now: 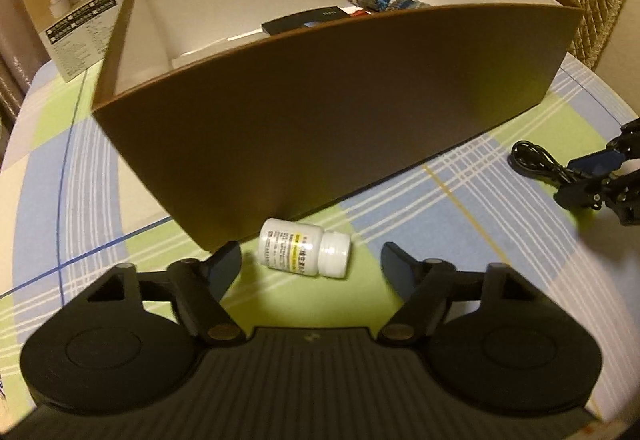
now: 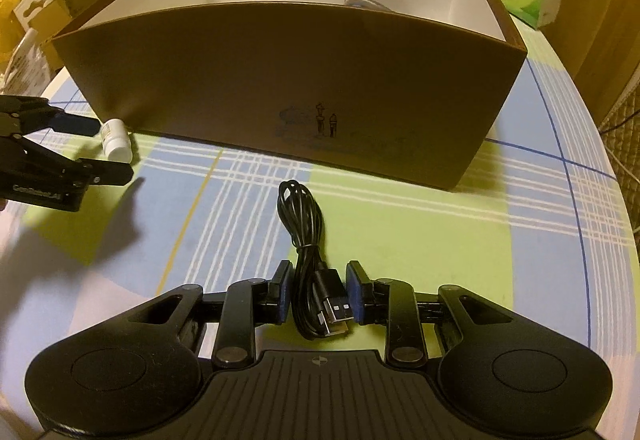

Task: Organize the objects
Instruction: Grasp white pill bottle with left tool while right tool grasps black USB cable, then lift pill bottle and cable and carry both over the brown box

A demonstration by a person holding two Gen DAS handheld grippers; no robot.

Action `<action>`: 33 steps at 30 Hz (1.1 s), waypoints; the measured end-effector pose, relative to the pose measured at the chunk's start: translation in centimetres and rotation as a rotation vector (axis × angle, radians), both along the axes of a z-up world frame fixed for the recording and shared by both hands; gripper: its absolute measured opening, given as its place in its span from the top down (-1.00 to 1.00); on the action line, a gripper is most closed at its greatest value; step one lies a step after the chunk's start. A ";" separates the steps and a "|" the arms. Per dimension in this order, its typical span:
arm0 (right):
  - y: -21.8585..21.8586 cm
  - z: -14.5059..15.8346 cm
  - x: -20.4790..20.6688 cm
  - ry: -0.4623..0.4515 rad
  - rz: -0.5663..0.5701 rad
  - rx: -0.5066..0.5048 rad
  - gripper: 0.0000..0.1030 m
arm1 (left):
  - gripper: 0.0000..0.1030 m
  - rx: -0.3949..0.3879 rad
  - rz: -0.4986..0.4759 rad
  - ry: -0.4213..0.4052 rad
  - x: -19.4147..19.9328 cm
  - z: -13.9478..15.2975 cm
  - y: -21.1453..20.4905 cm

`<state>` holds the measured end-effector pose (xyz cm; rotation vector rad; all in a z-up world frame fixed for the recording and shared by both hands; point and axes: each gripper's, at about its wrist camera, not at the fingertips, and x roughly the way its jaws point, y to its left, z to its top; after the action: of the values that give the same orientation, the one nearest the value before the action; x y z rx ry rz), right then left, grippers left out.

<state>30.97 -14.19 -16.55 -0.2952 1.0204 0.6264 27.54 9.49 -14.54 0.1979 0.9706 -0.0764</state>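
The left gripper (image 1: 310, 264) is sitting spread around the white pill bottle (image 1: 304, 251), pads clear of it, beside the brown box (image 1: 320, 111). The right gripper (image 2: 318, 290) is clenching the bundled black cable (image 2: 308, 248) on the checked tablecloth (image 2: 440, 224).
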 end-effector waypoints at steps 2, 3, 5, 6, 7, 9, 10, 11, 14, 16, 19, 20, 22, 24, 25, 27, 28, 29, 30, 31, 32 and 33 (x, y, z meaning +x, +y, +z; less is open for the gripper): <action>0.0 0.0 0.0 -0.001 -0.001 0.001 0.47 | -0.13 -0.004 -0.005 0.000 0.1 -0.2 -0.1; 0.0 0.0 0.0 -0.002 0.000 0.001 0.46 | -0.02 -0.005 -0.003 -0.004 0.1 -0.2 0.0; 0.0 0.0 0.0 -0.003 0.001 -0.001 0.42 | 0.17 -0.013 -0.001 -0.009 0.2 -0.2 -0.1; 0.1 0.0 0.1 -0.004 0.002 -0.002 0.41 | 0.18 -0.014 0.003 -0.009 0.1 -0.1 -0.1; 0.1 0.0 0.0 -0.005 0.003 -0.004 0.40 | 0.19 -0.015 0.008 -0.009 0.1 0.0 -0.2; 0.3 0.0 0.0 -0.015 0.007 -0.012 0.39 | 0.19 -0.017 0.024 -0.001 0.0 0.1 -0.2; 0.4 0.0 -0.1 -0.021 0.009 -0.015 0.38 | 0.19 -0.020 0.038 0.005 -0.1 0.1 -0.3; 0.5 0.0 -0.2 -0.028 0.011 -0.019 0.38 | 0.19 -0.026 0.052 0.012 -0.2 0.2 -0.3; 0.7 -0.1 -0.1 -0.045 0.016 -0.018 0.38 | 0.19 -0.054 0.100 0.026 -1.0 0.3 -0.5; 0.9 -0.2 0.0 -0.054 0.025 -0.013 0.38 | 0.19 -0.072 0.140 0.043 -1.5 0.3 -0.7; 1.2 -0.3 0.0 -0.067 0.045 -0.012 0.43 | 0.20 -0.093 0.175 0.051 -1.9 0.4 -0.8; 1.3 -0.3 -0.1 -0.071 0.058 -0.010 0.58 | 0.20 -0.094 0.181 0.057 -2.0 0.4 -0.9; 1.4 -0.4 -0.4 -0.073 0.086 -0.004 0.73 | 0.20 -0.091 0.185 0.072 -2.0 0.5 -1.3; 1.9 -0.3 -0.8 -0.076 0.105 -0.013 0.73 | 0.20 -0.095 0.192 0.086 -2.1 0.6 -1.6; 1.9 -0.3 -0.9 -0.069 0.106 -0.008 0.74 | 0.20 -0.104 0.198 0.092 -2.2 0.7 -1.7; 1.9 -0.1 -1.1 -0.055 0.115 -0.001 0.74 | 0.20 -0.119 0.207 0.102 -2.4 0.8 -2.1; 1.8 0.0 -1.2 -0.054 0.118 0.001 0.74 | 0.20 -0.120 0.210 0.107 -2.5 0.8 -2.3; 1.7 0.0 -1.5 -0.051 0.119 0.003 0.74 | 0.20 -0.118 0.211 0.111 -2.6 0.8 -2.5; 1.7 0.1 -1.7 -0.047 0.122 0.005 0.74 | 0.20 -0.117 0.213 0.113 -2.8 0.8 -2.7; 1.9 0.3 -1.8 -0.041 0.123 0.006 0.74 | 0.20 -0.118 0.214 0.116 -2.9 0.8 -3.0; 1.9 0.3 -1.9 -0.038 0.123 0.007 0.74 | 0.20 -0.119 0.214 0.118 -3.1 0.8 -3.1; 1.8 0.3 -2.0 -0.035 0.126 0.009 0.74 | 0.20 -0.117 0.215 0.120 -3.2 0.8 -3.3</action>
<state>28.93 -12.36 -16.24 -0.3631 0.9704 0.7370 24.30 6.18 -13.75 -0.0196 1.0982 0.0529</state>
